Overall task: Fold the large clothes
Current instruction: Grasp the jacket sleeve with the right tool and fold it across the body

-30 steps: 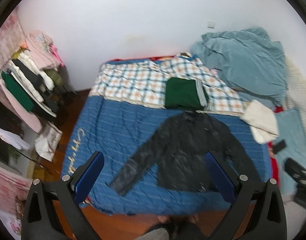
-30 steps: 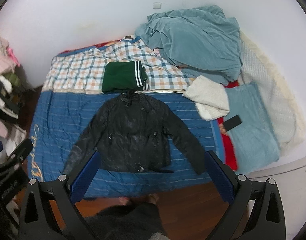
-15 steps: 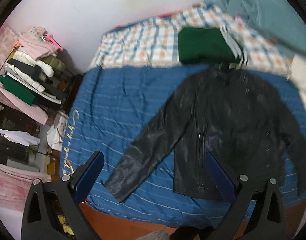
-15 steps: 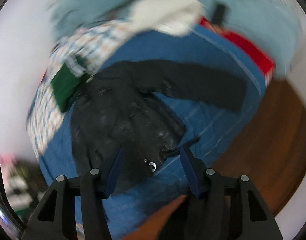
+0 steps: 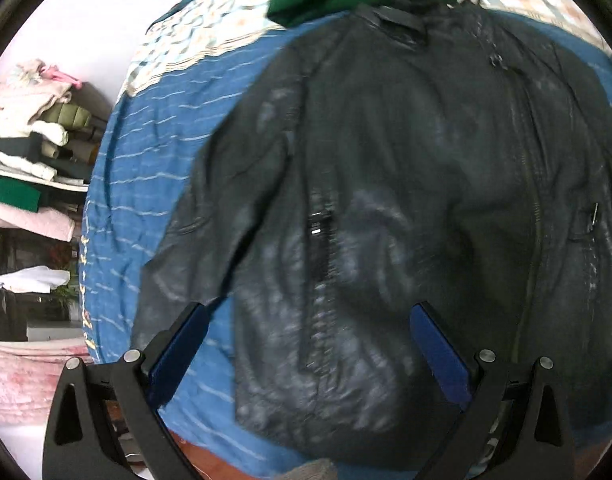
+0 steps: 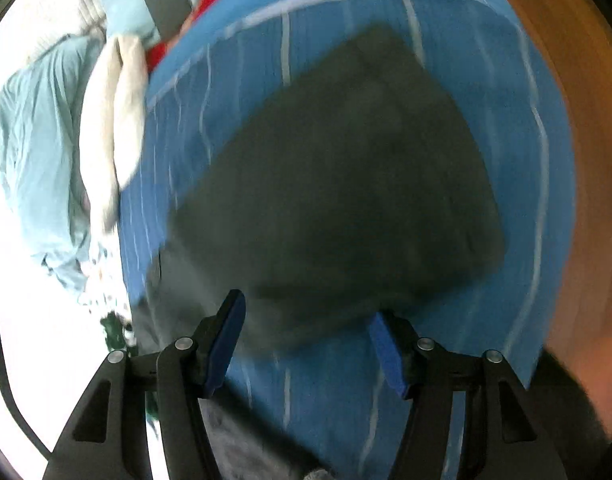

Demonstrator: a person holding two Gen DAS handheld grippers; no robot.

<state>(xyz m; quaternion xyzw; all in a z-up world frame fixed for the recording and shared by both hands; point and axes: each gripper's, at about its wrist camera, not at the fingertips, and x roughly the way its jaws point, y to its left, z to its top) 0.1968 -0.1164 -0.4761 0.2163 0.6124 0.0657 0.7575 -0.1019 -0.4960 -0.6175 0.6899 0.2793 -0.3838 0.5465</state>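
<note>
Hovering over black jacket (image 5: pixel 386 184) lying flat on blue quilt (image 5: pixel 145 160); left gripper (image 5: pixel 310 320) spread wide above its front, right gripper (image 6: pixel 306 316) parted above blurred sleeve (image 6: pixel 338 176), gripping nothing.

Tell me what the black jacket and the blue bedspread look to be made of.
Jacket: looks like leather or a leather imitation, black with a dull sheen; grey highlights along its creases, a metal zip and stiff seams suggest it, but which of the two I cannot tell. Bedspread: looks like quilted cloth, matte blue; pale stitched lines and soft puckers between them point to a padded textile.
</note>
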